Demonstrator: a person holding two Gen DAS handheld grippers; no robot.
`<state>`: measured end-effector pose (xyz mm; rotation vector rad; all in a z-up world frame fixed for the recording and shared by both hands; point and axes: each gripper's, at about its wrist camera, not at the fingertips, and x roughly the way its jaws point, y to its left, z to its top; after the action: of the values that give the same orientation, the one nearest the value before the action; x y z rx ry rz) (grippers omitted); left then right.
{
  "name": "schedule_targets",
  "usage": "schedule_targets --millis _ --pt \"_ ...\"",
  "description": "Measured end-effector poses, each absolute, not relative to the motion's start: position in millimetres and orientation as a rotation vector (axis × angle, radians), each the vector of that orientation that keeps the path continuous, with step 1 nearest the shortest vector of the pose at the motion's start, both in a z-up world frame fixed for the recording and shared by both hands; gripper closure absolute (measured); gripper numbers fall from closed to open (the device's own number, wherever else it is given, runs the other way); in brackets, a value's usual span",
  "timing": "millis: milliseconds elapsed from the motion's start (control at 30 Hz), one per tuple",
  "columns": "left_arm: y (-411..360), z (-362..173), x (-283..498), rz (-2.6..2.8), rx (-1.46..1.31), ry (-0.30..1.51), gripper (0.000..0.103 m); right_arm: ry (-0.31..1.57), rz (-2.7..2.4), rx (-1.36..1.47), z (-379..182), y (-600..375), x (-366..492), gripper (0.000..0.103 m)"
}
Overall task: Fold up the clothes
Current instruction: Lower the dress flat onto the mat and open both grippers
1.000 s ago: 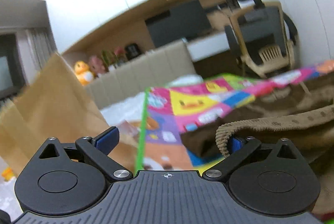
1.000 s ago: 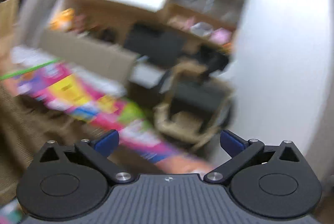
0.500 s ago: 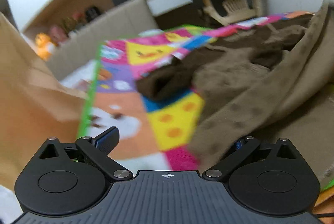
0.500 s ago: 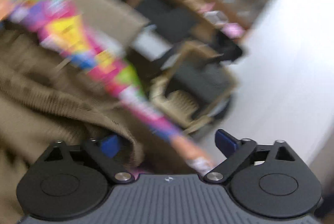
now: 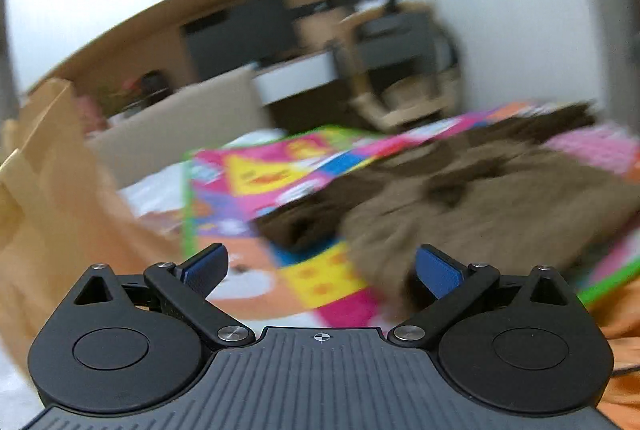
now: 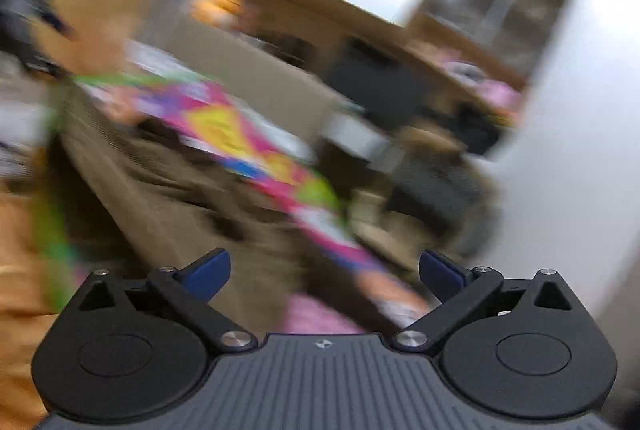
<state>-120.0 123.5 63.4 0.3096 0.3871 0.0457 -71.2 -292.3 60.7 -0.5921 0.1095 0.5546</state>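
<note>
The colourful play mat (image 5: 280, 169) fills mid-frame with the brown garment (image 5: 480, 197) now lying loose at centre right, no longer draped over a blue pad. A paper bag (image 5: 52, 189) crowds the left edge. Left gripper (image 5: 320, 266) and right gripper (image 6: 324, 270) both gape empty

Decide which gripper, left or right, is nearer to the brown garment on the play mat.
Left, it seems. The left gripper hangs open with the brown garment just beyond its right finger. The right gripper, also open, views the garment off to its left; blur prevents certainty.

Garment (image 5: 480, 197) on play mat (image 5: 320, 278), paper bag (image 5: 48, 197) left
</note>
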Motion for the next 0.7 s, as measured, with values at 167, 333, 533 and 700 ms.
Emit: schedule_targets --millis 167,333,533,700 --pt "128 77 -116 -0.045 0.208 0.343 0.0 0.098 0.666 -0.444 71 -296 -45 0.0" --pt "131 69 -54 -0.071 0.062 0.451 0.0 0.211 0.654 -0.235 61 -267 25 0.0" --pt "161 39 32 0.058 -0.175 0.582 0.0 0.428 0.598 -0.042 36 -234 103 0.0" --pt "173 24 89 0.166 -0.017 0.62 0.0 0.548 0.599 -0.011 6 -205 140 0.0"
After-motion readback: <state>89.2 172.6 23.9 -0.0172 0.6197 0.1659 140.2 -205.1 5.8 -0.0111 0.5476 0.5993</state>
